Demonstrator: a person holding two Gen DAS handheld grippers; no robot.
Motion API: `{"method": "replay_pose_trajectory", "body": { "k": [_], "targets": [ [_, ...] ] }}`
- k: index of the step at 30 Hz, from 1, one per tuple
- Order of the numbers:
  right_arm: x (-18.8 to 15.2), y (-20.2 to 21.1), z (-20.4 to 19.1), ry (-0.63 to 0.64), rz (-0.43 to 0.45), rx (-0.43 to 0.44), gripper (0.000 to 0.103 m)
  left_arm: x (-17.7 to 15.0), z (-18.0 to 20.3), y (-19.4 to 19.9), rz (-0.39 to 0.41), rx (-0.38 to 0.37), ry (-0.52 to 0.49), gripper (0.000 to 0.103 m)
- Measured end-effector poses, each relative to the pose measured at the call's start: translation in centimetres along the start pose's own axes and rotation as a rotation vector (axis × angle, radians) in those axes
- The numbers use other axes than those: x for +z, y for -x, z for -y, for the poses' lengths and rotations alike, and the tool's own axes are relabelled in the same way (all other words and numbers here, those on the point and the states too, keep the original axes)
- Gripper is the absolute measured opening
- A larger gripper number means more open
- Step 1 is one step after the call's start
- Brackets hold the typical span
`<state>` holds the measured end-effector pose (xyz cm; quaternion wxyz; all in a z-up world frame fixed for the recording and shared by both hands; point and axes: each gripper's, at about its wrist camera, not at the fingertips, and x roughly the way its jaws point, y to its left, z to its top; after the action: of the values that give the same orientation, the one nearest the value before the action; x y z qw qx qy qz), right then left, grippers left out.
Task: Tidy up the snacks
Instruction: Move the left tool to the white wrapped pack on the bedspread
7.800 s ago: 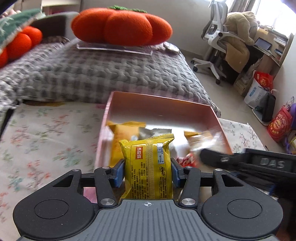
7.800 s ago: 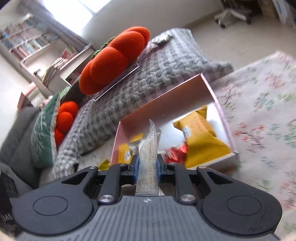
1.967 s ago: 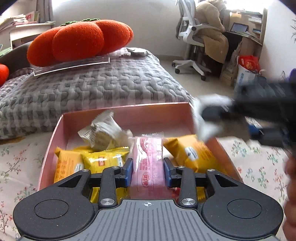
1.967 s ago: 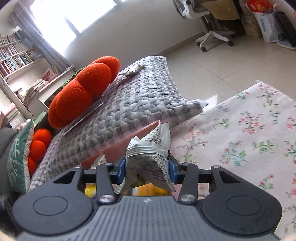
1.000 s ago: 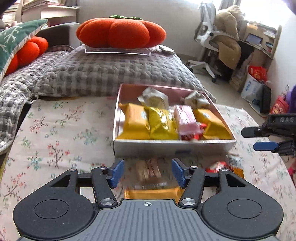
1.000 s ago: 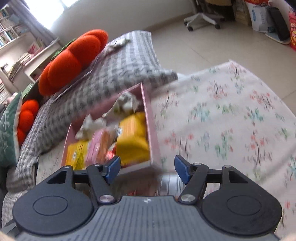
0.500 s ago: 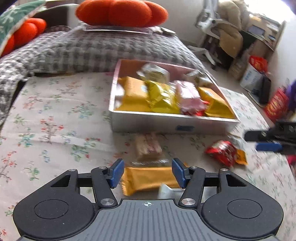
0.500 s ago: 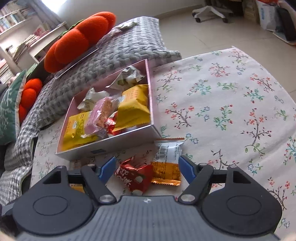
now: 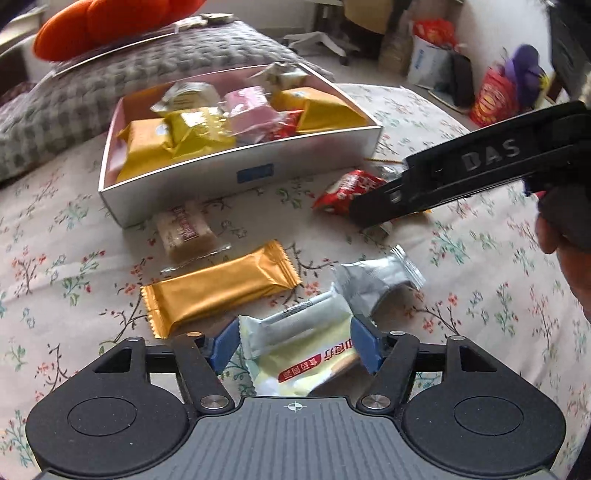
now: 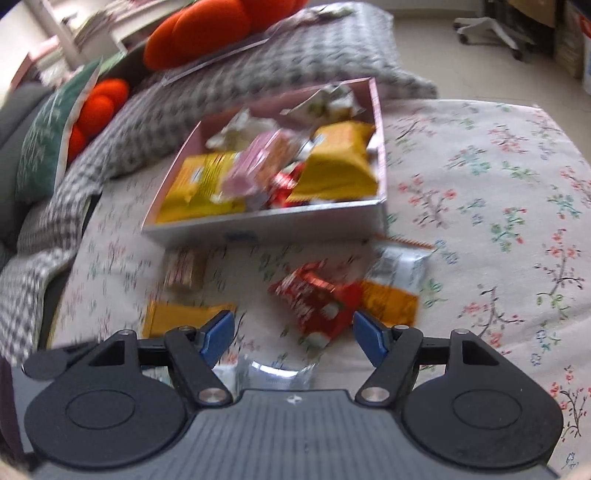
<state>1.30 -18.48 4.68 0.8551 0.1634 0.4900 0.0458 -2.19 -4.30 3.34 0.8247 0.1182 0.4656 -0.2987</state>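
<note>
Floral cloth [image 9: 480,258] fills the scene, pale cotton with small red and green sprigs, and on it sits the box [image 9: 236,177], a shallow rectangular carton with pink inner walls, a silvery front and a small blue label too blurred to read. It is packed with crinkly yellow, pink and silver packets. Behind it lies a grey knitted blanket [image 9: 147,66] with an orange plush cushion [image 9: 110,22] on top.

Both tools point steeply down at the loose snacks in front of the box. The left tongs [image 9: 295,343] are opening, blue pads either side of a pale yellow-and-white packet [image 9: 306,350] with a red label of Chinese characters; the pads sit right at its edges, and whether they press it I cannot tell. Just beyond lie a shiny gold foil bar [image 9: 218,288] with crimped ends, a silver foil packet [image 9: 376,277] and a clear-wrapped beige cake [image 9: 184,232] with red print, which lies close against the box front.

The right tongs [image 10: 293,332] are closing but still wide apart, hovering over a red foil snack [image 10: 314,299] that no pad touches; beside it lies an orange-and-white packet [image 10: 395,284]. In the left view the right tool's black arm reads "DAS" in raised letters, gripped by a hand [image 9: 561,236] at the frame's edge.
</note>
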Motion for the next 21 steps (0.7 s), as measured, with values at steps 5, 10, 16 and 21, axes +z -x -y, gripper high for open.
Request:
{"method": "replay_pose_trajectory", "body": {
  "k": [5,10,16,21],
  "targets": [
    [-0.1,-0.1,-0.5,0.022,-0.017,0.007,0.068,-0.3,-0.4,-0.6,-0.013,-0.032,0.009,0.068],
    [-0.1,-0.2,-0.1,0.006,-0.026,0.014,0.068,-0.6,-0.4,-0.5,0.009,-0.045,0.025,0.061],
    [-0.1,-0.1,-0.2,0.008,-0.024,0.019,0.068,0.1,-1.6,0.2,0.062,-0.057,0.115,0.034],
    [-0.1,-0.1,-0.1,-0.001,-0.024,0.025,0.068,0.4,-2.7,0.4,0.075,-0.076,0.169,0.023]
  ]
}}
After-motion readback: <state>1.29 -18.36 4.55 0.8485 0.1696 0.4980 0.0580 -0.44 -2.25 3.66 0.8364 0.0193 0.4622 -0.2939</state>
